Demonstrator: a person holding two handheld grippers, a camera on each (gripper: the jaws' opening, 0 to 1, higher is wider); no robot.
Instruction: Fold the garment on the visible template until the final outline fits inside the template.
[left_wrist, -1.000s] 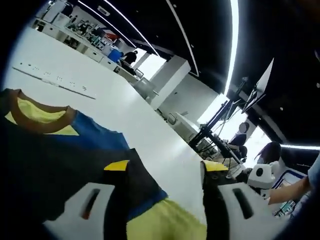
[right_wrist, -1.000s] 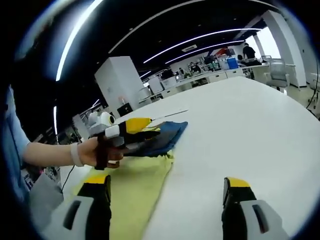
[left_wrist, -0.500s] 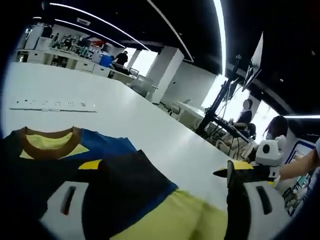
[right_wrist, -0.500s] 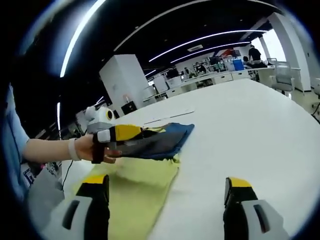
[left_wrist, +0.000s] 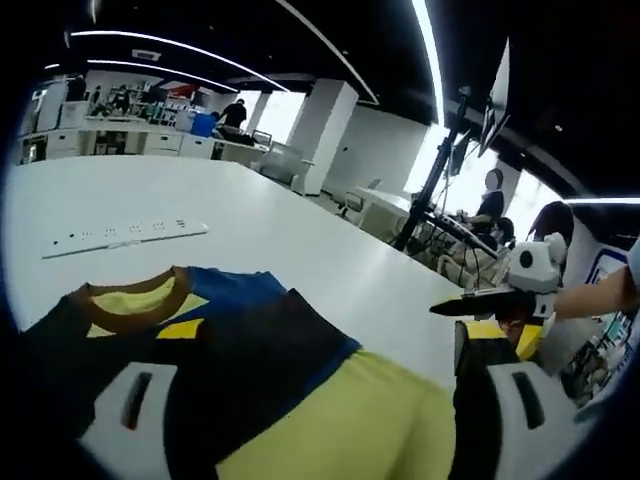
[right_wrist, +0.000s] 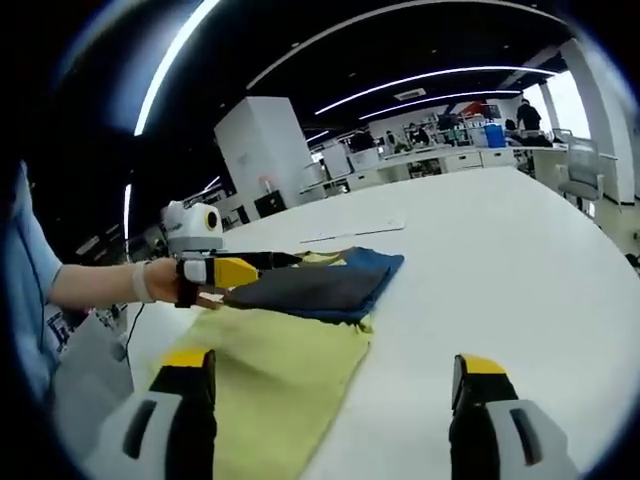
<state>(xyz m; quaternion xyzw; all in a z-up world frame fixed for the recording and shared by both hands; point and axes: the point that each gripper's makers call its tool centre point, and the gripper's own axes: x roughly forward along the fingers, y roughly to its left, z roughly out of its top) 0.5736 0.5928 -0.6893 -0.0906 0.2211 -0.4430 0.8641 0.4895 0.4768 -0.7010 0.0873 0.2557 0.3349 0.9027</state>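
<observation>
- Garment (right_wrist: 300, 330): lies on white table (right_wrist: 520, 250); dark navy/blue upper part folded over yellow lower part, brown collar (left_wrist: 130, 305) w/ yellow inside.
- Left gripper (right_wrist: 260, 268): jaws pinching dark fabric edge.
- Right gripper (right_wrist: 330, 400): jaws spread wide, nothing between, above table near yellow hem.

light: ceiling strips (left_wrist: 440, 60), bright windows | table (right_wrist: 520, 260) glare | edges bent, perhaps slightly soft
</observation>
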